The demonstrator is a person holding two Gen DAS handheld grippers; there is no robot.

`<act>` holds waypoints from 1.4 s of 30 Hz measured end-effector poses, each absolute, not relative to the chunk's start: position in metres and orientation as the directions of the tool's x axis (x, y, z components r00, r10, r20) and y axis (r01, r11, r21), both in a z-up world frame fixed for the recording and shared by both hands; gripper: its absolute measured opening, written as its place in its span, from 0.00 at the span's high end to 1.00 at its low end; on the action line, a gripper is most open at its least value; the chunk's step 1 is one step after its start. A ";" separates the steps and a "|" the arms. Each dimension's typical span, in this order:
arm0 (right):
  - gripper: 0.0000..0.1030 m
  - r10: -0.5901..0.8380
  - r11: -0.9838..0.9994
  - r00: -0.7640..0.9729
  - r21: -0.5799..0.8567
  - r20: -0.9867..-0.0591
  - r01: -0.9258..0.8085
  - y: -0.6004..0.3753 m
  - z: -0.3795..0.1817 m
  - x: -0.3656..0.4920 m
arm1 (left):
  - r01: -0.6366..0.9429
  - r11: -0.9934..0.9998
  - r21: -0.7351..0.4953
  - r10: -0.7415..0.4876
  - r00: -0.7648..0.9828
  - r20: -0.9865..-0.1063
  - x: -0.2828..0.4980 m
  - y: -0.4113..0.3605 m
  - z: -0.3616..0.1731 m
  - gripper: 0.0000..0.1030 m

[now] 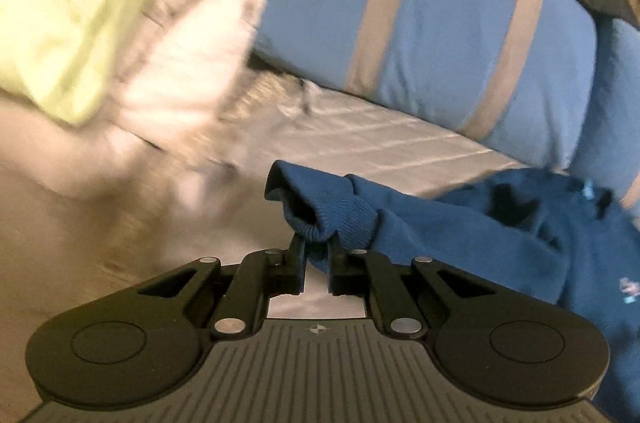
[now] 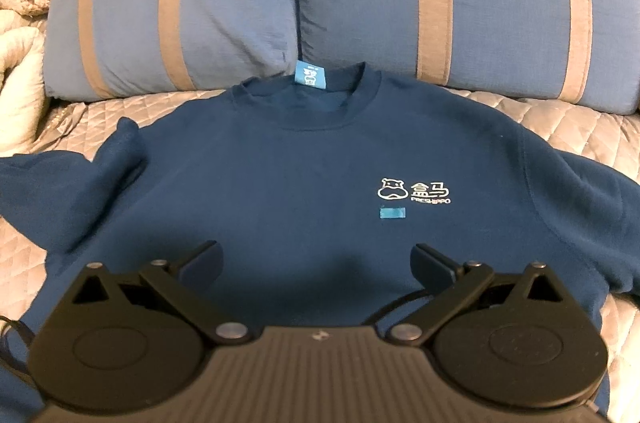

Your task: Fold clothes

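Note:
A dark blue sweatshirt point(image 2: 288, 183) lies face up on the bed, its collar toward the pillows and a white logo point(image 2: 414, 192) on the chest. In the left wrist view my left gripper point(image 1: 316, 243) is shut on the ribbed cuff point(image 1: 320, 219) of one sleeve and holds it above the bedspread, the sleeve point(image 1: 460, 223) trailing off to the right. My right gripper point(image 2: 316, 259) hovers low over the sweatshirt's front, jaws wide open with nothing between them.
Two light blue pillows with tan stripes point(image 2: 180, 15) point(image 2: 460, 3) line the head of the bed. A heap of cream and pale green blankets point(image 1: 100, 23) lies at the left. A quilted grey bedspread point(image 1: 380, 139) covers the bed.

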State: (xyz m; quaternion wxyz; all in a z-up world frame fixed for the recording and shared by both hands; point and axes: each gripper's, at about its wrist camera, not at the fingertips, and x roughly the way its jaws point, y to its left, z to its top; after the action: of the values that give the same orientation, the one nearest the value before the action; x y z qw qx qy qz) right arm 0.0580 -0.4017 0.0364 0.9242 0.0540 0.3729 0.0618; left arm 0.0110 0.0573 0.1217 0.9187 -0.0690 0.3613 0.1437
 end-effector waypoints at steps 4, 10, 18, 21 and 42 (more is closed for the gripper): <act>0.00 0.194 0.979 0.720 0.174 -0.667 -0.102 -0.401 0.040 0.056 | -0.382 0.919 0.095 0.348 0.677 -0.648 -0.004 0.079 0.134 0.90; 0.00 0.241 0.968 0.729 0.207 -0.641 -0.138 -0.399 0.045 0.051 | -0.515 0.818 0.258 0.554 0.582 -0.595 -0.033 0.127 0.139 0.91; 0.00 0.249 0.966 0.721 0.218 -0.647 -0.138 -0.398 0.044 0.052 | -0.629 0.701 0.336 0.678 0.442 -0.588 -0.068 0.185 0.114 0.91; 0.00 0.247 0.967 0.720 0.211 -0.649 -0.141 -0.397 0.043 0.052 | -0.639 0.672 0.373 0.707 0.405 -0.580 -0.078 0.196 0.104 0.91; 0.00 0.236 0.971 0.690 0.198 -0.685 -0.135 -0.398 0.034 0.054 | -0.668 0.647 0.367 0.688 0.305 -0.658 -0.086 0.214 0.047 0.90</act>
State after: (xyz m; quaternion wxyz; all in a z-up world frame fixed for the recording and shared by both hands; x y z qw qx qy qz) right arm 0.0541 -0.3977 0.0337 0.9168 0.0658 0.3808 0.1011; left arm -0.0864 0.2137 0.0466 0.8077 0.0119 0.4137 0.4199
